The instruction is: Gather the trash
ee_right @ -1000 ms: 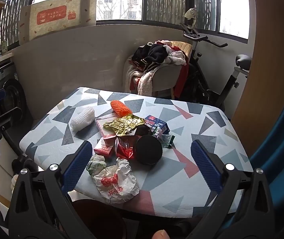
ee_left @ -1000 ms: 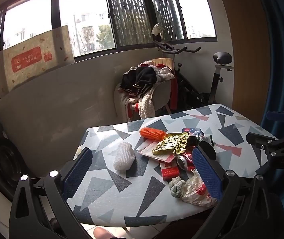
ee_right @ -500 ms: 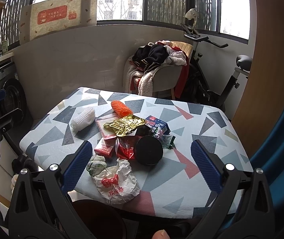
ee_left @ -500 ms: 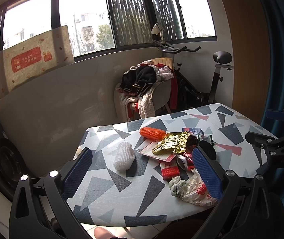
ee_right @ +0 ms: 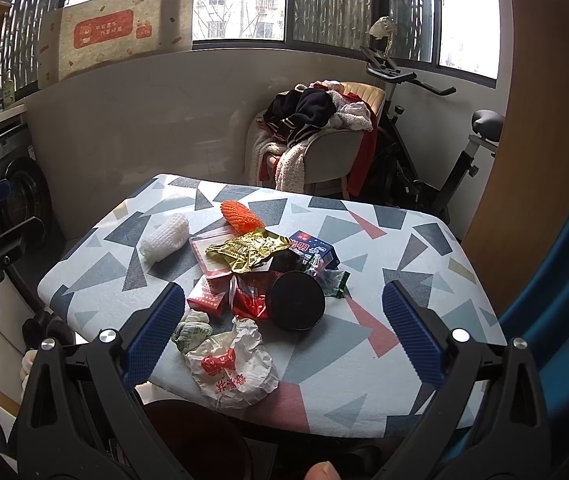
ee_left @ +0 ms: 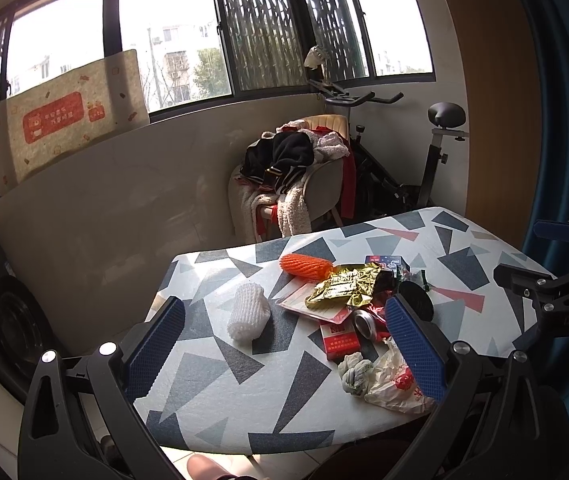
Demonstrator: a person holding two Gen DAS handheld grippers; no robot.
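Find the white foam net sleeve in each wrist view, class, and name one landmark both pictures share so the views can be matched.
Left wrist view: the white foam net sleeve lies left of centre, on the table, left of the trash pile.
Right wrist view: the sleeve lies upper left on the table, left of the pile.
Shared landmark: the orange foam net, just beyond the sleeve.

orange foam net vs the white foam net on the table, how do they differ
The orange foam net is bright orange; the white foam net is plain white. The orange one lies farther back, touching the gold wrapper in the trash pile; the white one lies alone to the left, apart from the pile. Both are ribbed mesh sleeves lying on their sides on the patterned table, untouched by either gripper.
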